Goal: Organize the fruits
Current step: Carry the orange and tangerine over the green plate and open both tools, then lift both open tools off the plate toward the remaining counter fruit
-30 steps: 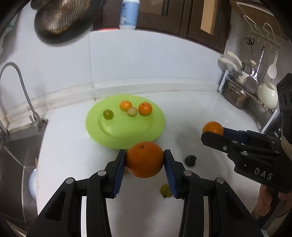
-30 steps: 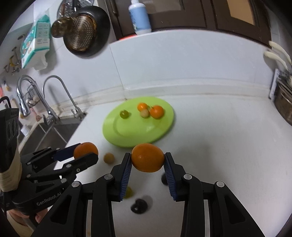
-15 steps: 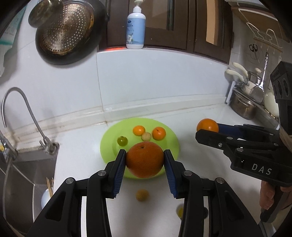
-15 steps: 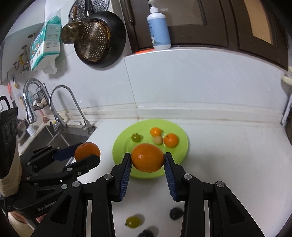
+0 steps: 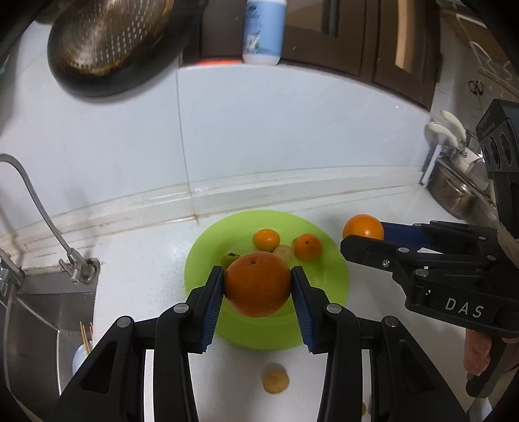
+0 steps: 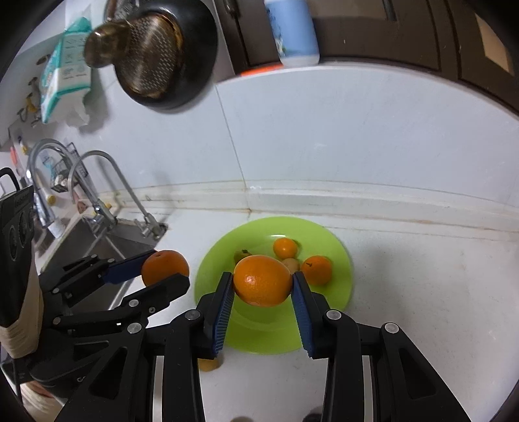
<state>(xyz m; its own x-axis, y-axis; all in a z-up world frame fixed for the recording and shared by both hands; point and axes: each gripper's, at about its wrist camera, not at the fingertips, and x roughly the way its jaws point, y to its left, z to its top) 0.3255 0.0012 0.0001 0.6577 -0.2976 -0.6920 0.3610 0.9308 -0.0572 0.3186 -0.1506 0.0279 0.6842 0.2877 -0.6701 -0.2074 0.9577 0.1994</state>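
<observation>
My left gripper (image 5: 258, 290) is shut on a large orange (image 5: 258, 284), held above the near part of a green plate (image 5: 327, 276). My right gripper (image 6: 262, 285) is shut on a second orange (image 6: 262, 280) above the same plate (image 6: 340, 292). On the plate lie two small oranges (image 5: 266, 240) (image 5: 307, 247), a small tan fruit (image 5: 283, 250) and a green fruit (image 5: 228, 259), partly hidden. Each gripper shows in the other's view, the right one (image 5: 363, 232) and the left one (image 6: 163, 269).
A small tan fruit (image 5: 275, 382) lies on the white counter before the plate. A sink with taps (image 6: 107, 207) is at the left. A strainer pan (image 5: 110, 45) and a soap bottle (image 5: 264, 31) are at the wall. Pots (image 5: 460, 191) stand at the right.
Both grippers have moved forward and lower toward the plate with their oranges still held. The plate looks closer now, and the loose fruits on the counter have slipped below view.
</observation>
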